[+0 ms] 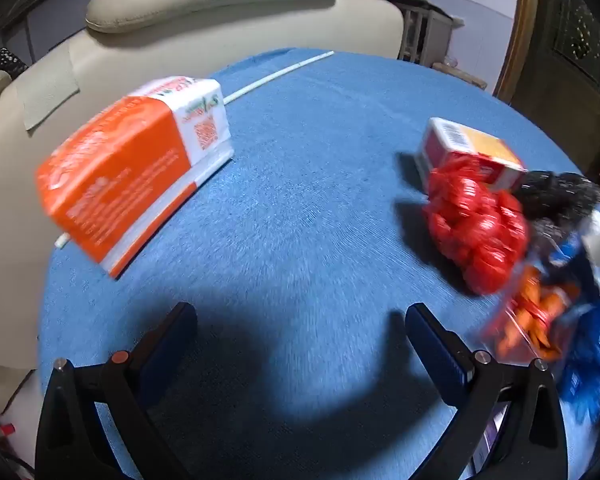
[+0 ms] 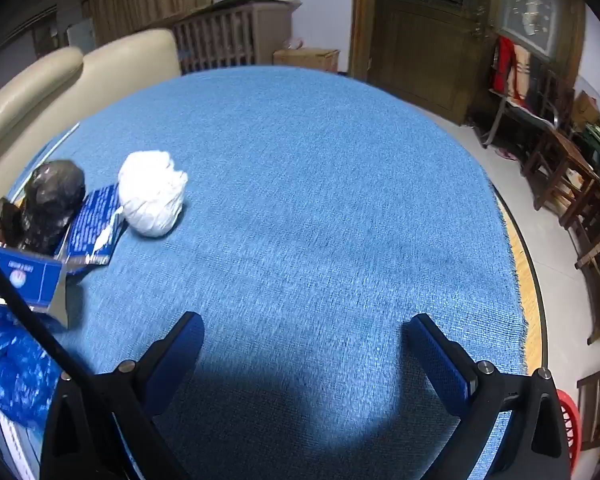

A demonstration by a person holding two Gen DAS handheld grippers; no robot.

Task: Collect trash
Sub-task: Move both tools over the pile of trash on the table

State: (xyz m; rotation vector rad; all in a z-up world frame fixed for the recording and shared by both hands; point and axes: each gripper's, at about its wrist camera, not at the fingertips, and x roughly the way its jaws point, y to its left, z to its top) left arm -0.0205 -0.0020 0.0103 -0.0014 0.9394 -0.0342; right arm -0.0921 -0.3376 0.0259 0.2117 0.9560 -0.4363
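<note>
In the left wrist view my left gripper (image 1: 300,320) is open and empty above the blue tablecloth (image 1: 308,184). An orange and white packet (image 1: 132,168) lies ahead to the left. A crumpled red bag (image 1: 476,224), a red and yellow box (image 1: 468,152), a black bag (image 1: 556,196), an orange snack wrapper (image 1: 528,316) and a blue bag (image 1: 592,364) lie to the right. In the right wrist view my right gripper (image 2: 306,334) is open and empty. A white crumpled bag (image 2: 153,196), a black bag (image 2: 52,200), a blue box (image 2: 24,276) and a blue bag (image 2: 16,372) lie to its left.
A cream leather sofa (image 1: 204,12) stands behind the round table. A white stick (image 1: 278,76) lies at the far edge of the cloth. A wooden door (image 2: 424,36), wooden chairs (image 2: 572,184) and a red basket (image 2: 570,424) are to the right of the table.
</note>
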